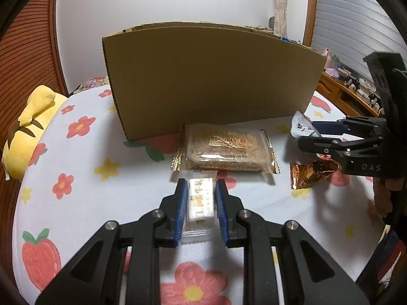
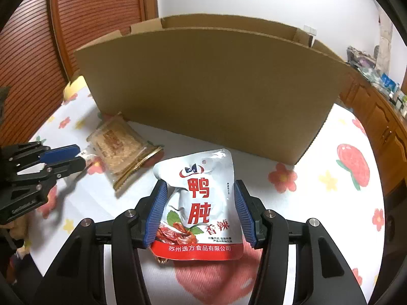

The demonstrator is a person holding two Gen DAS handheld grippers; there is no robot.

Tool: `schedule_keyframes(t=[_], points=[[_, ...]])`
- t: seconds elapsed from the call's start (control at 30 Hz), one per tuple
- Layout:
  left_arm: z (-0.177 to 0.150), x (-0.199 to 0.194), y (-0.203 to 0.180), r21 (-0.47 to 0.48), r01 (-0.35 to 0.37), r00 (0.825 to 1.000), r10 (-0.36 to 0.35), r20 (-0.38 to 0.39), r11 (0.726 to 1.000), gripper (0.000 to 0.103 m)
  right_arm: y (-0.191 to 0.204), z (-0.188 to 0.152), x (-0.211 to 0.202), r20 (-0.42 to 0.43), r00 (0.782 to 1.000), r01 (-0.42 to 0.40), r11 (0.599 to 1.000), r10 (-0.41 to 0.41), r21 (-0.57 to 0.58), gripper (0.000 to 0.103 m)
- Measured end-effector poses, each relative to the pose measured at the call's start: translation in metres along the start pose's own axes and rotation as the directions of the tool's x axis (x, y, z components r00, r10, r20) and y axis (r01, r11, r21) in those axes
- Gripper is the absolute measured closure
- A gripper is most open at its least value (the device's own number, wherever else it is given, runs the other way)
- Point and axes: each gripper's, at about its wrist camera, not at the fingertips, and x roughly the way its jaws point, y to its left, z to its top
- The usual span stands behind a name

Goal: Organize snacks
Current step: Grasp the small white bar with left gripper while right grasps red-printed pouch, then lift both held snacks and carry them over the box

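Note:
My left gripper (image 1: 199,185) is shut on a small white nougat candy (image 1: 201,200), low over the flowered cloth. My right gripper (image 2: 199,190) is shut on a silver and red duck snack pouch (image 2: 201,203) and holds it up in front of the open cardboard box (image 2: 203,86). A clear sesame-cake pack (image 1: 225,147) lies against the box's (image 1: 203,76) near wall. A crumpled orange foil wrapper (image 1: 310,174) lies right of it, under my right gripper (image 1: 304,133). The left gripper (image 2: 81,156) shows at the left of the right wrist view, beside the cake pack (image 2: 119,150).
A flowered white cloth (image 1: 76,178) covers the round table. A yellow plush toy (image 1: 28,132) sits at its left edge. A wooden cabinet (image 2: 381,127) with clutter stands to the right. A ribbed wooden door (image 2: 89,12) is behind left.

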Motion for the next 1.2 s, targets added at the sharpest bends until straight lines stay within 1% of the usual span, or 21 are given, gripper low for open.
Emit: schedule_keyframes(t=[0.17,0.23,0.37,0.47,0.6,0.73,0.9,1.2], points=[[0.001,0.005,-0.001,0.006,-0.008,1.000,0.008,-0.024,1.000,0.083,-0.003,-0.006,-0.011,0.016,1.000,-0.012,1.000,0.012,0.006,0.049],[0.001,0.009,0.000,0.006,-0.005,0.999,0.005,-0.051,1.000,0.081,-0.001,-0.007,-0.014,0.021,1.000,-0.012,1.000,0.012,0.002,0.049],[0.002,0.010,-0.002,0.015,-0.011,0.998,0.012,-0.058,1.000,0.080,0.004,-0.006,-0.017,0.031,0.999,-0.019,1.000,0.019,-0.005,0.049],[0.002,0.010,-0.004,0.019,-0.012,0.998,0.013,-0.055,1.000,0.083,0.009,-0.007,-0.021,0.038,0.999,-0.018,1.000,0.019,-0.022,0.049],[0.003,0.008,-0.002,0.009,-0.017,0.999,0.018,-0.043,1.000,0.084,0.015,-0.008,-0.028,0.054,0.998,-0.018,0.999,0.020,-0.039,0.049],[0.002,0.004,-0.004,0.022,-0.018,0.999,0.019,-0.040,1.000,0.084,0.016,-0.006,-0.038,0.076,0.997,-0.024,0.999,0.027,-0.035,0.049],[0.003,-0.009,-0.005,0.021,-0.022,1.000,0.023,-0.019,1.000,0.084,0.019,-0.005,-0.053,0.110,0.993,-0.034,0.999,0.038,-0.034,0.049],[0.022,-0.049,-0.016,0.051,0.001,0.998,-0.004,0.064,0.999,0.084,0.023,0.000,-0.074,0.158,0.986,-0.042,0.999,0.047,-0.034,0.049]])
